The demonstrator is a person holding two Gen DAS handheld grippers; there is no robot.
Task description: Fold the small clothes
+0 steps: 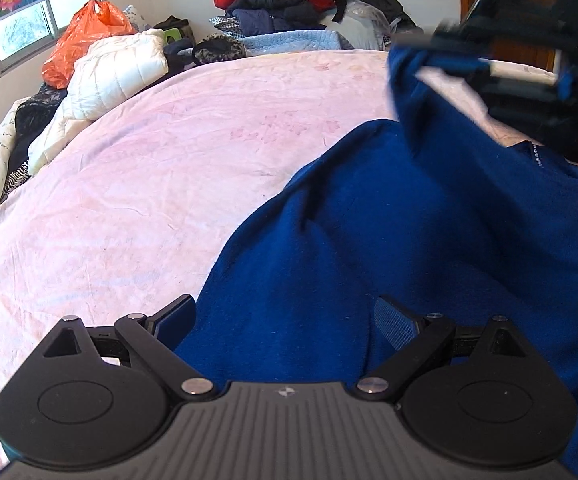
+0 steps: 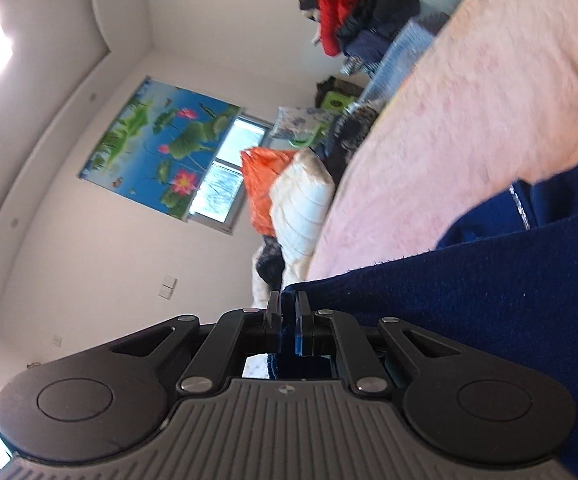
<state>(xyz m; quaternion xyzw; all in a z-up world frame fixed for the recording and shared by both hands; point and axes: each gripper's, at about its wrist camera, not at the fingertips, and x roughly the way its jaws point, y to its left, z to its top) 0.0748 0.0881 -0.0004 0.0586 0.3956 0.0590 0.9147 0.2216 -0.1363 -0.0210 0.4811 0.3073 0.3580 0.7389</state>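
Right wrist view shows the right gripper (image 2: 287,322) clamped on an edge of the blue garment (image 2: 469,300), lifted off the pink bedspread (image 2: 469,92); the left gripper (image 1: 285,320) gapes wide, seemingly just touching cloth

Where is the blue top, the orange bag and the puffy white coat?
blue top (image 1: 329,248): left wrist view, on the flat middle of the cloth.
orange bag (image 1: 85,36): left wrist view, on its crinkled front.
puffy white coat (image 1: 117,72): left wrist view, on a quilted panel.
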